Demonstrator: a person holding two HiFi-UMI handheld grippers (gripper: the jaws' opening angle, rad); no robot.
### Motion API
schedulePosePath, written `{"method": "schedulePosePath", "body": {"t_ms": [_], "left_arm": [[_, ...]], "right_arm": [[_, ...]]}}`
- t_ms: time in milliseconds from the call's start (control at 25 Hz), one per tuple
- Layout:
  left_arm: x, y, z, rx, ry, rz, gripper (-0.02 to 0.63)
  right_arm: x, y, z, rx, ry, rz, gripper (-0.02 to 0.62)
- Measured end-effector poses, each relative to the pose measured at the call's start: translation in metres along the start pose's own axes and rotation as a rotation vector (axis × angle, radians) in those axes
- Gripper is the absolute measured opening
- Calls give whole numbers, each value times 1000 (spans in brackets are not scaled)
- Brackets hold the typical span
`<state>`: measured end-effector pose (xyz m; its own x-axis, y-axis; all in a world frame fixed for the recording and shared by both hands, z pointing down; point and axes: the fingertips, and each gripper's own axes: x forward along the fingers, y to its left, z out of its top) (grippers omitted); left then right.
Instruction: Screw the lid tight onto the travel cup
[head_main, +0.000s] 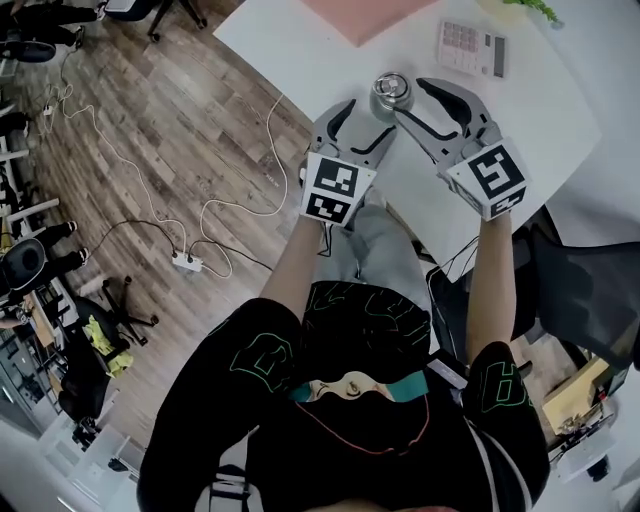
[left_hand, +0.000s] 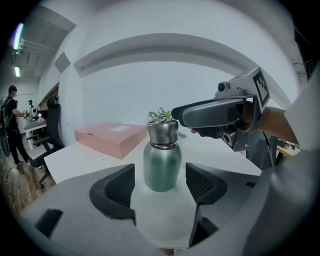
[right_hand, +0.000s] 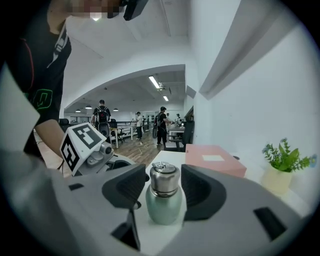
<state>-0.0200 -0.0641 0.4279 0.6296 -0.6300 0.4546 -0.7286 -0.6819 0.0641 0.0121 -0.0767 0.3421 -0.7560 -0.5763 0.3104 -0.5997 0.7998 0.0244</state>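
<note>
— Both tongs are standing spread. The left tongs (left_hand: 160, 186) are flanking the green body of the travel cup (left_hand: 162, 165) with a gap showing at each pad. The right tongs (right_hand: 165, 190) are bracketing the lid (right_hand: 164, 179) just as loosely. Neither pair is pinching anything.

— Where is the cup sitting?

— It is standing upright on the white worktop (head_main: 300, 50), with the silver lid sitting on its neck. The two tongs are pointing at it from different sides, so they are crowding each other. In the left gripper view, one jaw of the right tongs is reaching across just beside the lid.

— And what is lying around it?

— A flat pink box (left_hand: 111, 137) is lying farther back on the worktop, well apart from the cup. A small potted plant (right_hand: 285, 167) is standing toward a far corner, its leaves peeking over the lid in the left gripper view. A calculator (head_main: 471, 48) is lying beyond the cup, near the plant.

— Anything off the worktop?

— White cables (head_main: 215, 215) are trailing over the wooden floor (head_main: 150, 130) to a power strip (head_main: 186, 262). Several people (right_hand: 162, 125) are standing far back in the room.
</note>
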Motion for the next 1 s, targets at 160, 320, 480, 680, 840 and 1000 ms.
{"method": "schedulePosePath", "body": {"t_ms": [160, 320, 480, 680, 840, 1000], "left_arm": [[13, 1, 1, 21, 20, -27, 342], [25, -3, 1, 48, 31, -49, 350], [35, -2, 2, 71, 42, -55, 350], [41, -1, 1, 113, 25, -25, 334], [39, -1, 1, 116, 3, -22, 333], [39, -1, 1, 118, -2, -26, 331]], "right_arm": [[10, -3, -6, -5, 11, 44, 243], [17, -2, -12, -14, 19, 86, 262], [27, -1, -14, -21, 31, 113, 265], [31, 1, -14, -58, 35, 124, 236], [29, 3, -13, -95, 20, 100, 235], [29, 4, -12, -136, -8, 67, 232]]}}
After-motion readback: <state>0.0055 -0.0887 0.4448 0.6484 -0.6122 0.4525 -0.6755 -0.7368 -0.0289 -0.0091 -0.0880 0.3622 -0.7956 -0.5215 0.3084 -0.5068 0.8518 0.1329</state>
